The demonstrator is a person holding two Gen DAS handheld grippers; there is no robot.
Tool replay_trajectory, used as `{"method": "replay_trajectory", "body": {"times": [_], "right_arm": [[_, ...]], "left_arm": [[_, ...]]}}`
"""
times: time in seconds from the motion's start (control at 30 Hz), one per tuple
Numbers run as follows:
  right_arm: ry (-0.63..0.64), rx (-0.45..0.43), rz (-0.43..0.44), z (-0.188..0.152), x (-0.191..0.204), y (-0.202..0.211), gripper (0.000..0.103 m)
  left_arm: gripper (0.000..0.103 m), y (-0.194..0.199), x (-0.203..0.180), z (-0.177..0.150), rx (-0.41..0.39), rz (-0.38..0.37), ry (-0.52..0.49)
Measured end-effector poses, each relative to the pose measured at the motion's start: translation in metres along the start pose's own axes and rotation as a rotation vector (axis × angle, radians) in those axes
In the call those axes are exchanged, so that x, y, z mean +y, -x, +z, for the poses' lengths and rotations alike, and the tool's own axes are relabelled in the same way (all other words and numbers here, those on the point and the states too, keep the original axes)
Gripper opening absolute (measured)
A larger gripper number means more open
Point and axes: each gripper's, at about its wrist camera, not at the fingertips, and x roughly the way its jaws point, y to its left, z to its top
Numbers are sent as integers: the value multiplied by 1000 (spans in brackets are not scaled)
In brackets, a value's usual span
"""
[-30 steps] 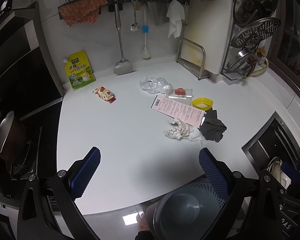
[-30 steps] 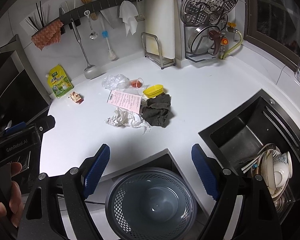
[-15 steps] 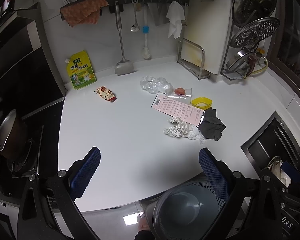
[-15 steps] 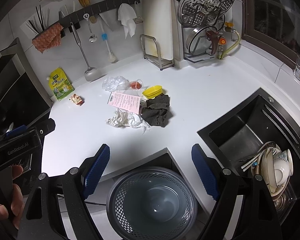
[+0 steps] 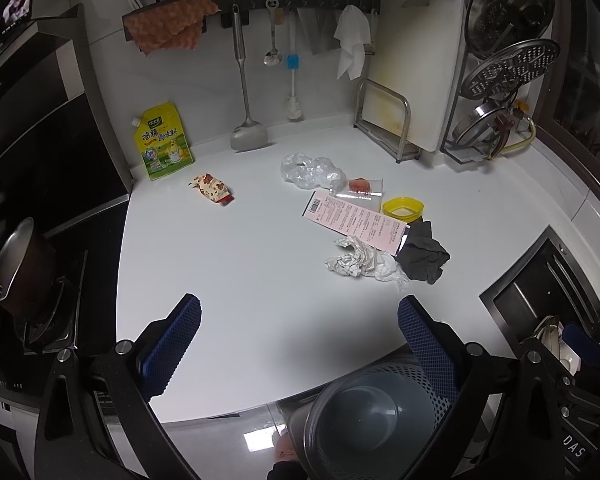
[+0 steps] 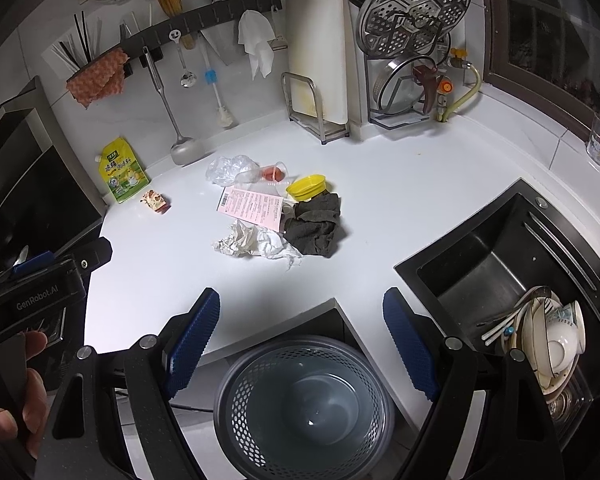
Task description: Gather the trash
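Note:
Trash lies mid-counter: crumpled white paper (image 5: 360, 262) (image 6: 256, 242), a pink receipt (image 5: 356, 220) (image 6: 252, 208), a clear plastic bag (image 5: 310, 170) (image 6: 228, 168), a clear cup with something red in it (image 5: 358, 188) (image 6: 272, 172), a yellow lid (image 5: 403, 207) (image 6: 306, 186), a dark rag (image 5: 422, 256) (image 6: 316, 228) and a small snack wrapper (image 5: 212, 190) (image 6: 155, 201). A grey mesh bin (image 6: 300, 404) (image 5: 372, 416) stands on the floor below the counter edge. My left gripper (image 5: 300, 344) and right gripper (image 6: 300, 340) are both open and empty, held back from the trash, above the counter's front edge.
A yellow sauce pouch (image 5: 162, 142) leans on the back wall. A rail holds utensils (image 5: 244, 80) and cloths. A cutting board rack (image 5: 396, 120) stands at the back right. A black sink (image 6: 500, 272) with dishes is on the right. A pot (image 5: 16, 268) sits on the stove, left.
Both grippers have drifted only slightly; the views shifted a little. Nothing on the counter moved and both stay open.

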Motion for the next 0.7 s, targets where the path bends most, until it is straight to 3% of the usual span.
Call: {"method": "replay_trajectory", "body": {"times": [0.7], "right_arm": [[12, 11, 5, 2, 3, -6, 80]], "left_arm": [[97, -5, 4, 2, 10, 4, 11]]}}
